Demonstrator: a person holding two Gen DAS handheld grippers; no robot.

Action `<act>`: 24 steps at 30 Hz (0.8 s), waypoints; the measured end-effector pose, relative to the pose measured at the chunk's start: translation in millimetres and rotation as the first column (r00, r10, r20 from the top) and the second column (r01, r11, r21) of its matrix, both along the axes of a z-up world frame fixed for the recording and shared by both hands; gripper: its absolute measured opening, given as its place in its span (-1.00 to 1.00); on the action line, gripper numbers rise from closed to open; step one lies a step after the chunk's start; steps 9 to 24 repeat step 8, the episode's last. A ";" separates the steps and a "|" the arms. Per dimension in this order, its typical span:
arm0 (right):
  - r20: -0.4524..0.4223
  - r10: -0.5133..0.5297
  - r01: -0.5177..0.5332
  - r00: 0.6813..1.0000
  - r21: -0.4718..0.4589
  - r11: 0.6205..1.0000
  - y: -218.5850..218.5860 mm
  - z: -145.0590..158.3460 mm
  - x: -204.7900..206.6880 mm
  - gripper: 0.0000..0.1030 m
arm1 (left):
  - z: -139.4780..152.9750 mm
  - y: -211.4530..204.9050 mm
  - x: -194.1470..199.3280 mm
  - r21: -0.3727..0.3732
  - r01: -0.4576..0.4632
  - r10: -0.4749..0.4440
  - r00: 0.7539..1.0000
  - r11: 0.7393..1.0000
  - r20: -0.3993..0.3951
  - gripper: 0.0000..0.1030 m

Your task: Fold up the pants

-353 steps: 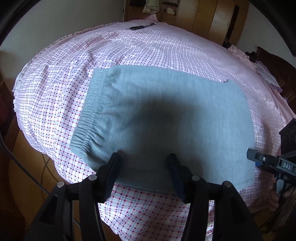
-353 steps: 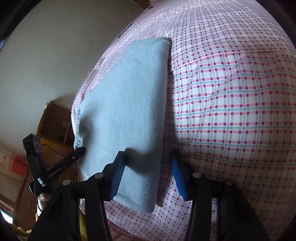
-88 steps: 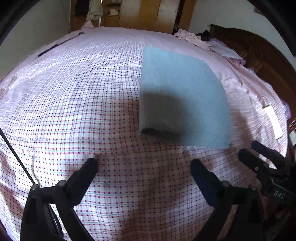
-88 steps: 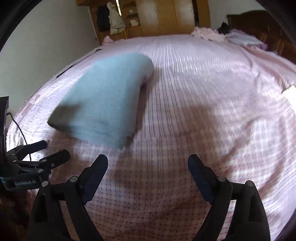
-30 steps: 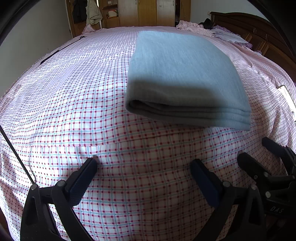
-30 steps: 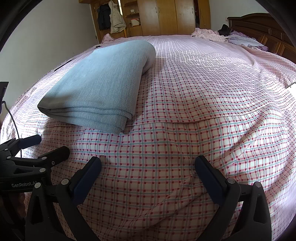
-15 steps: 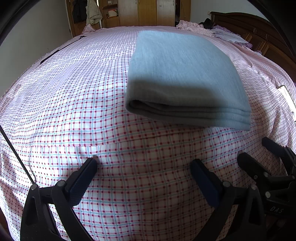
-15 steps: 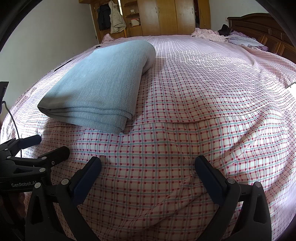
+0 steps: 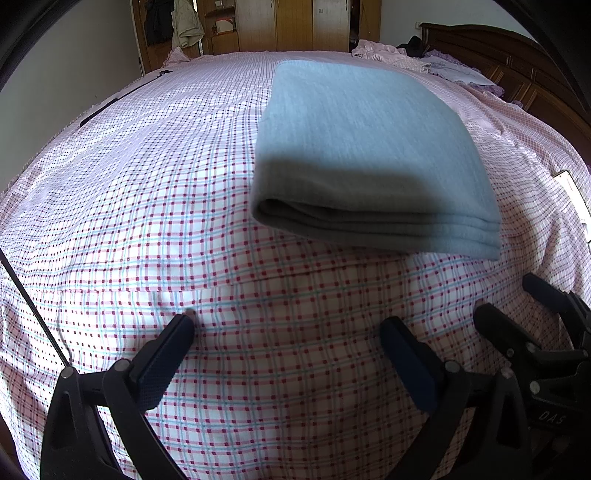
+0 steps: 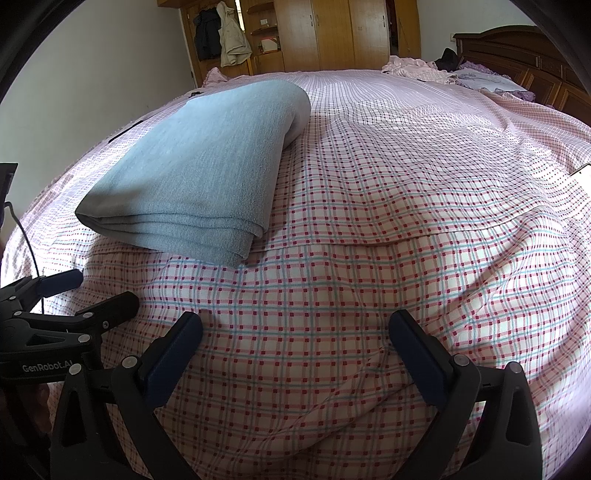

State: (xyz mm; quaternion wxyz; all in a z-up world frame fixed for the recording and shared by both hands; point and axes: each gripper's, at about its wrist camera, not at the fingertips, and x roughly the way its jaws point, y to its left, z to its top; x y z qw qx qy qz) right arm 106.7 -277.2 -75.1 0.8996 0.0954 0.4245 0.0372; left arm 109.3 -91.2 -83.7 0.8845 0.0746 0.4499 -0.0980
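Left wrist view: the pants (image 9: 365, 147), a grey-blue garment folded into a flat rectangular stack, lie in the upper centre of the frame on the checked bedsheet (image 9: 147, 206), with the layered fold edges facing the camera. The left gripper (image 9: 286, 328) occupies the lower frame, its jaws spread wide over bare sheet and holding nothing; it is apart from the pants. At the lower right edge the right gripper (image 9: 517, 306) enters the frame beside it, fingers also parted. A thin black cable (image 9: 33, 306) crosses the lower left. A white flat object (image 9: 570, 188), too small to identify, lies on the sheet at the right edge.

Right wrist view: the same pants (image 10: 207, 166) sit in the upper left of the frame, the rounded fold at the far end and the stacked edges nearest the camera. The right gripper (image 10: 295, 330) spans the lower frame with jaws wide and empty, well clear of the garment. The left gripper (image 10: 99, 295) shows at the lower left, its fingers parted just short of the pants' near edge. Nothing lies between either gripper and the garment except wrinkled sheet. In the background, upper frame: a wooden wardrobe (image 10: 332, 33), hanging jackets (image 10: 221, 33), a dark wooden headboard (image 10: 524, 55) and a heap of pink and purple bedding (image 10: 443, 74).
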 end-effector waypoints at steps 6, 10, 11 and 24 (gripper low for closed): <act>0.000 0.000 0.000 1.000 0.000 1.000 0.2 -0.1 0.0 0.90 | 0.0 0.1 1.7 0.000 0.000 0.000 1.000 1.000 -0.001 1.00; 0.000 0.000 0.000 1.000 0.000 1.000 0.3 -0.2 0.0 0.90 | -0.1 0.0 1.4 0.000 -0.001 0.001 1.000 1.000 -0.002 1.00; 0.000 0.000 0.000 1.000 0.000 1.000 0.3 -0.2 0.0 0.90 | -0.1 0.0 1.4 0.000 -0.001 0.001 1.000 1.000 -0.002 1.00; 0.000 0.000 0.000 1.000 0.000 1.000 0.3 -0.2 0.0 0.90 | -0.1 0.0 1.4 0.000 -0.001 0.001 1.000 1.000 -0.002 1.00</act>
